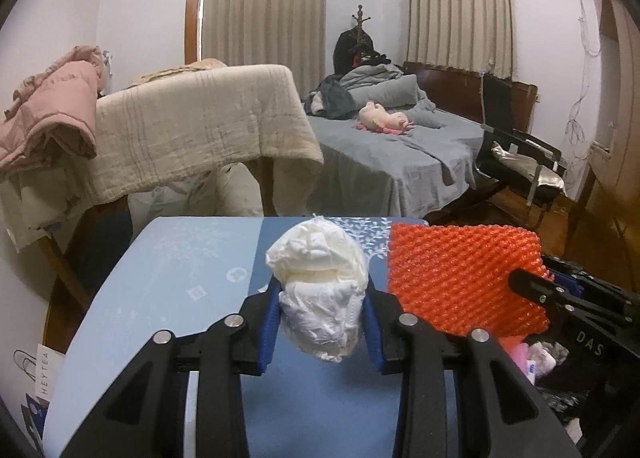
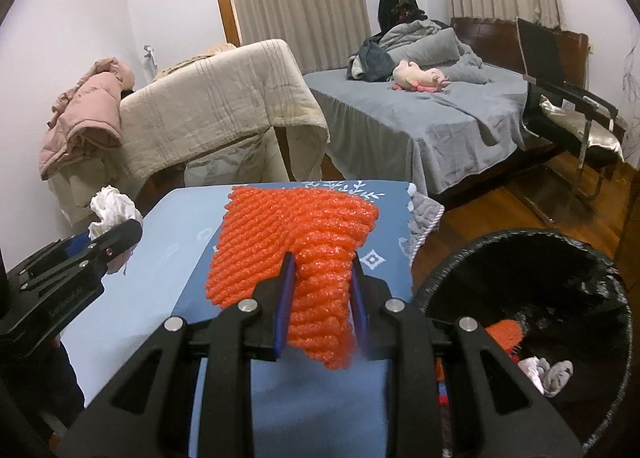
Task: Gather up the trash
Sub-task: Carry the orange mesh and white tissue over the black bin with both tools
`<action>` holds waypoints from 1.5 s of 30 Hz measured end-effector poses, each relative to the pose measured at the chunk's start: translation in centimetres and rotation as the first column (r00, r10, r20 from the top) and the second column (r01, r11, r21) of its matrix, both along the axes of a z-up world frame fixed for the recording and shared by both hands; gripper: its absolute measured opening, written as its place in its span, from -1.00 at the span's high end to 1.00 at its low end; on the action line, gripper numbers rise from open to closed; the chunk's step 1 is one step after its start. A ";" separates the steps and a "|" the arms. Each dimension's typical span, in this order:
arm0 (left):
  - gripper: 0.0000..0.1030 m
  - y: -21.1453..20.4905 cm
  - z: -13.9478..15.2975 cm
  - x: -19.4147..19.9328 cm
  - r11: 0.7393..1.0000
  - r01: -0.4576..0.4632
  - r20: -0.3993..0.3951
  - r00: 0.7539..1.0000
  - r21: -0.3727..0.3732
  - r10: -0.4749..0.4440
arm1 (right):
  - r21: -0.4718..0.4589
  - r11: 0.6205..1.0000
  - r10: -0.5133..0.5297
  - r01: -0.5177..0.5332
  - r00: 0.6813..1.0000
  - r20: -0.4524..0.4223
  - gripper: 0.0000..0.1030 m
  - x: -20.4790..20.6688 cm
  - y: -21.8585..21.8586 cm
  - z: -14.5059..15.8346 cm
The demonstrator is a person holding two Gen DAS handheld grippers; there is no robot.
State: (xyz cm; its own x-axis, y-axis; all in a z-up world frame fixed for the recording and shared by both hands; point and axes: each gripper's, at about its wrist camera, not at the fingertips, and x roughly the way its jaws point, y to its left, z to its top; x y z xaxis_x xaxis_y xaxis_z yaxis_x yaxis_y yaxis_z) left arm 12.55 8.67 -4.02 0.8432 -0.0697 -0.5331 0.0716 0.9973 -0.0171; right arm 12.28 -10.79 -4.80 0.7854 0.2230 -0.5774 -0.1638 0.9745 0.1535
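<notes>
The left gripper (image 1: 322, 322) is clenched on a crumpled white tissue wad (image 1: 320, 286), its blue pads pressing both sides of the wad. The right gripper (image 2: 320, 302) is clenched on an orange foam net (image 2: 296, 254), pinching a fold of it between the pads. Both items are held above the blue table (image 2: 176, 258).

The left wrist view shows the wad at full size: wrinkled, soft, roughly egg-shaped, paper-like. It shows the net side-on as a flat sheet to the right of the wad, and only a dark sliver of bin contents at the table's right edge. The right wrist view alone shows the trash bin (image 2: 448, 282) in full: round, lined with a glossy black bag, standing just beside the table's right edge, on the wooden floor. Inside lie another orange net piece (image 2: 506, 332) and pale crumpled scraps (image 2: 548, 372).

The net is a ribbed, open-mesh foam with a shiny surface. The table cover is smooth, light blue with white leaf and diamond prints. Beyond the table stand a beige draped blanket (image 2: 216, 114) and a grey bed (image 2: 432, 126).
</notes>
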 end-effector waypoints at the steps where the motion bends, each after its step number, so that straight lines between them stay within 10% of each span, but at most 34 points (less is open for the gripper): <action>1: 0.30 -0.2 0.1 -0.4 1.000 0.001 0.003 1.000 0.000 -0.001 | 0.000 1.000 -0.001 0.001 1.000 0.002 0.52 -0.3 -0.2 0.2; 45: 0.30 -17.8 2.2 -5.9 0.946 0.324 0.064 0.944 -0.006 -0.323 | -0.036 0.949 -0.311 0.314 0.947 0.079 0.52 -10.7 -16.7 1.4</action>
State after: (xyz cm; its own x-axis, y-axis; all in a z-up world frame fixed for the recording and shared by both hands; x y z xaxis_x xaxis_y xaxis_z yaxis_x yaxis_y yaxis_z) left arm 6.63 -9.18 -1.83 0.8046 -0.3525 -0.4778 0.3918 0.9199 -0.0190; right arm 1.55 -27.53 -3.35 0.8506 -0.0668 -0.5216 0.1416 0.9844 0.1048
